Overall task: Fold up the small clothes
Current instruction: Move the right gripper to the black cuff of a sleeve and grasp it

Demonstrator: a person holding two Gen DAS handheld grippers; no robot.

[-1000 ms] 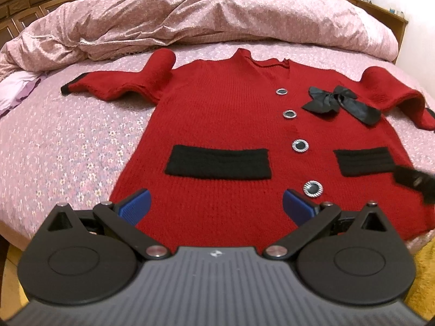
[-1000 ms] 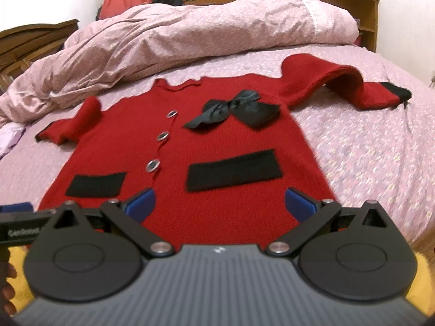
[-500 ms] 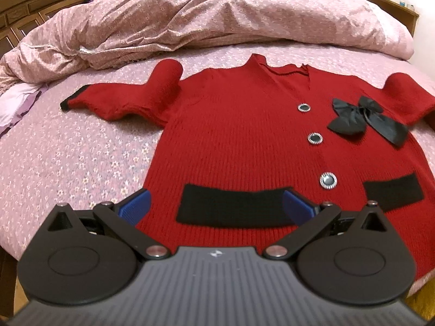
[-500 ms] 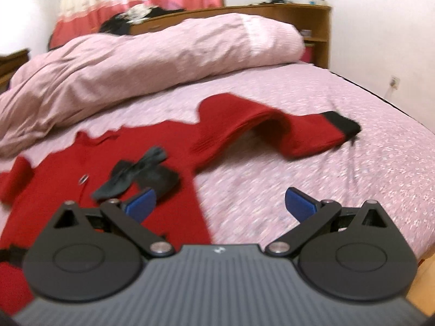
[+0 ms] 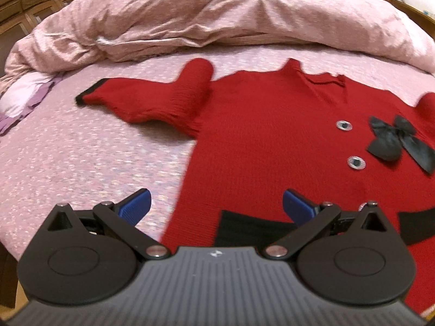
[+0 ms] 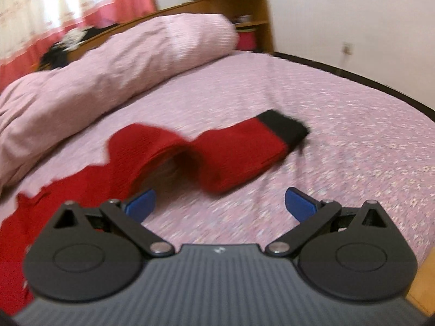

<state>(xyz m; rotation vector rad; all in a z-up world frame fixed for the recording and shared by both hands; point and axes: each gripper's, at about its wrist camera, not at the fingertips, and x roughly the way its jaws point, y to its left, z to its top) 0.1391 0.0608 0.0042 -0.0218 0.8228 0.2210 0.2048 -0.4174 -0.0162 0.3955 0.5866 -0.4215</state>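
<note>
Looking over my bed (image 5: 81,149), I see its pink flowered sheet and the rumpled duvet (image 5: 217,19) heaped at the far side. My red cardigan (image 5: 272,135) lies flat and face-up on the sheet, one sleeve (image 5: 152,100) stretched sideways, the other sleeve (image 6: 217,157) humped up with its black cuff (image 6: 282,129) resting on the sheet. A black bow (image 5: 394,141) sits beside the silver buttons (image 5: 344,125). My left gripper (image 5: 216,203) hovers over the cardigan's side edge, jaws spread wide, empty. My right gripper (image 6: 220,202) faces the humped sleeve, likewise spread and empty.
</note>
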